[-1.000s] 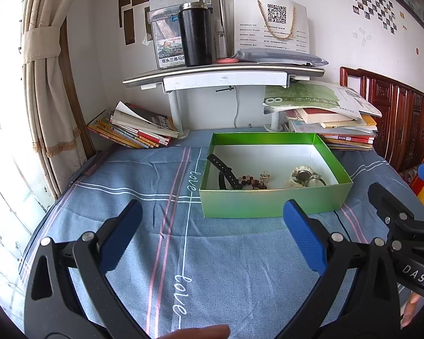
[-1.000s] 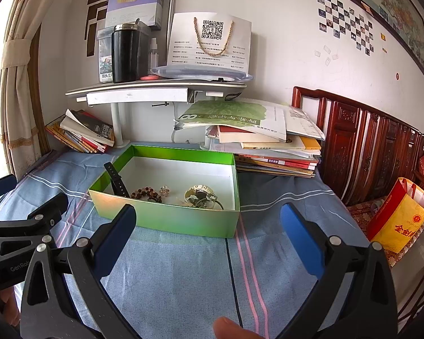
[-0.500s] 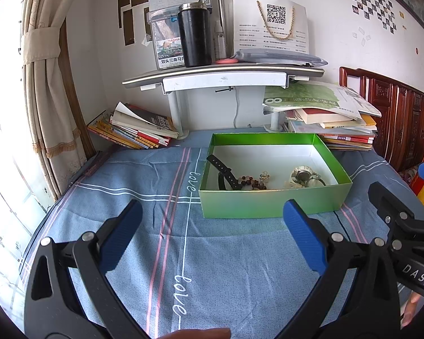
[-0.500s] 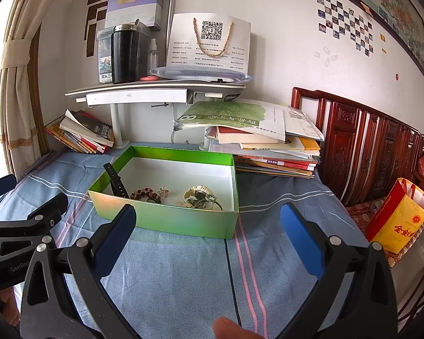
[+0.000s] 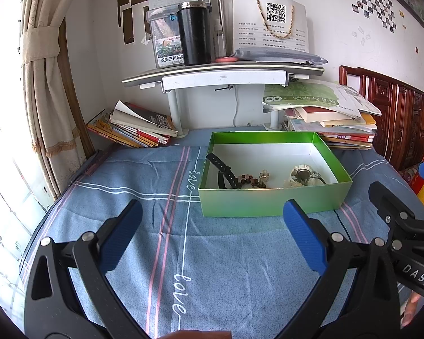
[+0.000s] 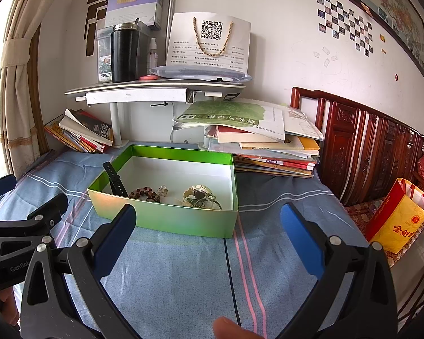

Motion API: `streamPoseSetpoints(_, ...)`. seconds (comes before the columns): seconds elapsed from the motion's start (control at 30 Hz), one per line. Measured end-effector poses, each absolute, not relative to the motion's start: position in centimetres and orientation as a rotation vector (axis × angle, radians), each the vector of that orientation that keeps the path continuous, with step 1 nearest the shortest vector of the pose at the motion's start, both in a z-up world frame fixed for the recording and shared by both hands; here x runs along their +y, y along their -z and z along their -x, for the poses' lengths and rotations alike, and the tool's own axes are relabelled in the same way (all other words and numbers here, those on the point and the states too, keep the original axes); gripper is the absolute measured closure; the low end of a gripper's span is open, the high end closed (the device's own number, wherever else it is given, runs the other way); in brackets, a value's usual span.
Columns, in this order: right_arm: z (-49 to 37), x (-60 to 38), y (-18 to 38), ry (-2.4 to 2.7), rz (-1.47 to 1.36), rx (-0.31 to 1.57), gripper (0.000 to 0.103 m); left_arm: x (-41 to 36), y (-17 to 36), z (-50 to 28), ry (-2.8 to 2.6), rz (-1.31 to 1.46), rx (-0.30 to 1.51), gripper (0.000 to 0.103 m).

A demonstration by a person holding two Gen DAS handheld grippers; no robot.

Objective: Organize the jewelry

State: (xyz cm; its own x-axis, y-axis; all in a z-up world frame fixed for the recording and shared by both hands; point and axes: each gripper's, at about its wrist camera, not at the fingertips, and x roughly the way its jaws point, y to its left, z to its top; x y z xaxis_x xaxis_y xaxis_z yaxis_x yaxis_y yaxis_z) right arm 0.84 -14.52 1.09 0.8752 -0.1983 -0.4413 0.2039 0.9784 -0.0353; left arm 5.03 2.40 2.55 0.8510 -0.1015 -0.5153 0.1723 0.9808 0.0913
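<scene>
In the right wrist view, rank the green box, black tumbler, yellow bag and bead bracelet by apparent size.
1. green box
2. yellow bag and black tumbler: look about alike, and sit at different distances, so unranked
3. bead bracelet

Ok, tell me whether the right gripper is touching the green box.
Apart. In the right wrist view the right gripper is open over the blue cloth, and a strip of cloth shows between its fingertips and the green box.

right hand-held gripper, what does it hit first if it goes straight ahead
Likely the near wall of the green box, right of its middle; the right hand-held gripper is open and empty. Depth is unclear.
</scene>
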Motion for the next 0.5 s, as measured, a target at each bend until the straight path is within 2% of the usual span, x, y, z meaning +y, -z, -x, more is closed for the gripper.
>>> streamPoseSetpoints(0.5,-0.81,-14.75,-0.99,0.210,-0.012,0.462,0.003,2.68,-2.36,-5.14,0.152,-0.142,0.540,0.004)
